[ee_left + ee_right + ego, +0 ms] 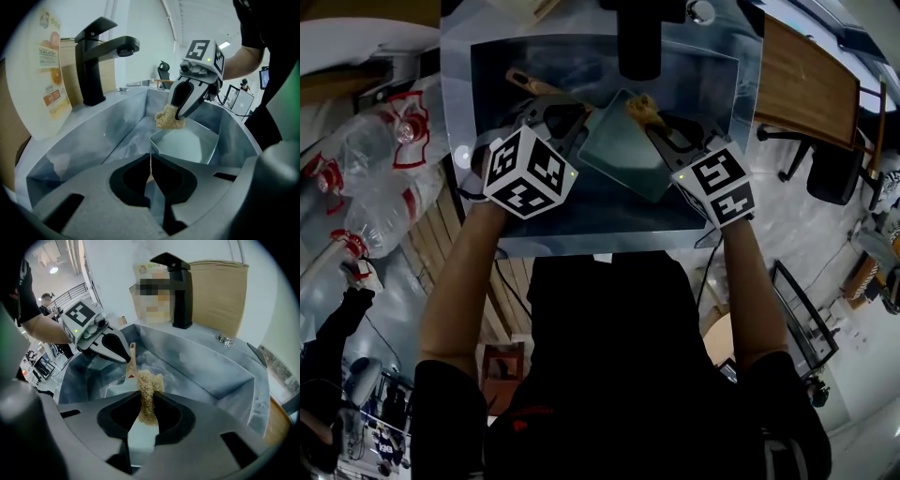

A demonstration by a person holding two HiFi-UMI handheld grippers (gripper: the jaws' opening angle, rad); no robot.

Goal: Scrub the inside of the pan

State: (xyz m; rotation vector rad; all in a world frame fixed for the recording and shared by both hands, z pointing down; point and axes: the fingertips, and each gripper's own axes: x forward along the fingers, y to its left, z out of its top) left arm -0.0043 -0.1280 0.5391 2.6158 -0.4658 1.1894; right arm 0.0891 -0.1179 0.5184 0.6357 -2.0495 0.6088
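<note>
A square metal pan (623,145) lies tilted in the steel sink (487,141). My left gripper (579,125) is shut on the pan's thin wooden handle (131,359), which shows edge-on between the jaws in the left gripper view (150,161). My right gripper (654,122) is shut on a tan fibrous scrubber (642,106). The scrubber (168,119) hangs at the pan's far rim, over the pale pan floor (187,145). In the right gripper view the scrubber (149,387) fills the jaw gap (147,401).
A black faucet (639,37) overhangs the sink's back edge. A wooden-handled item (530,82) lies at the sink's back left. Plastic water bottles (375,178) lie to the left, a wooden table (806,89) and chair (834,169) to the right. A soap bottle (47,79) stands beside the faucet.
</note>
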